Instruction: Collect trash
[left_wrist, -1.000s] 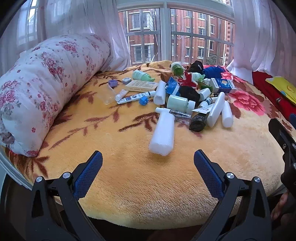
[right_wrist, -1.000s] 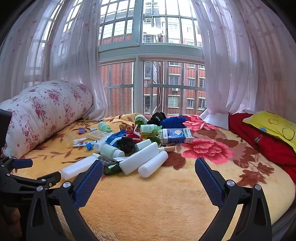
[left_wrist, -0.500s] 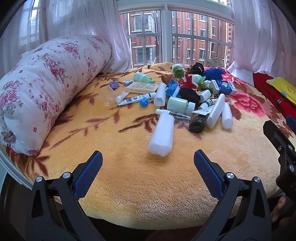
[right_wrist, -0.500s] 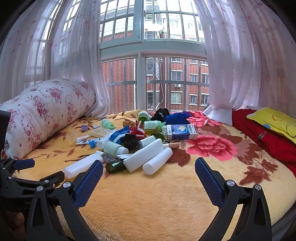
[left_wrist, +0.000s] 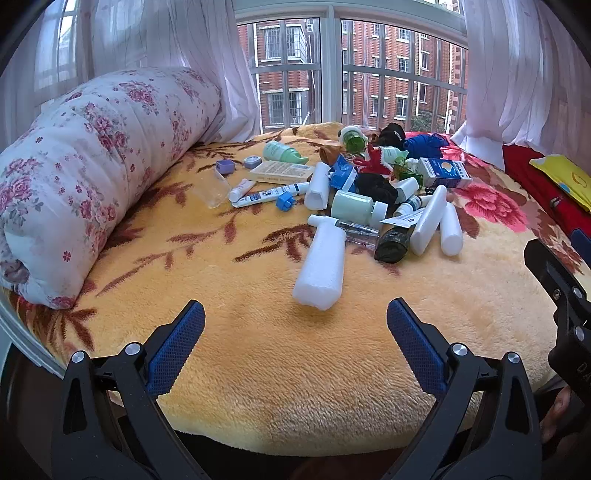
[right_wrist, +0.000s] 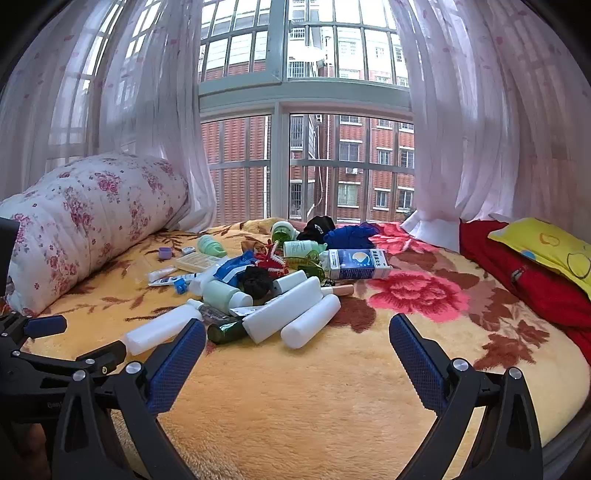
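Observation:
A heap of trash lies on a yellow flowered blanket (left_wrist: 258, 350): white foam cylinders, bottles, tubes, a blue box. The nearest piece is a white foam cylinder (left_wrist: 323, 267), just ahead of my left gripper (left_wrist: 295, 325), which is open and empty. In the right wrist view the heap shows a pair of white cylinders (right_wrist: 291, 314), a dark green bottle (right_wrist: 225, 331) and a blue-and-white box (right_wrist: 358, 264). My right gripper (right_wrist: 297, 336) is open and empty, short of the heap. The left gripper's body shows at that view's left edge (right_wrist: 55, 363).
A rolled floral quilt (left_wrist: 92, 158) lies along the left side. A red cloth (right_wrist: 535, 284) and yellow pillow (right_wrist: 550, 247) lie at the right. Sheer curtains and a barred window stand behind the bed. The blanket's front edge runs just under both grippers.
Both grippers have moved a little forward toward the heap; the items look slightly nearer and lower in view. Both stay open and nothing on the blanket has moved.

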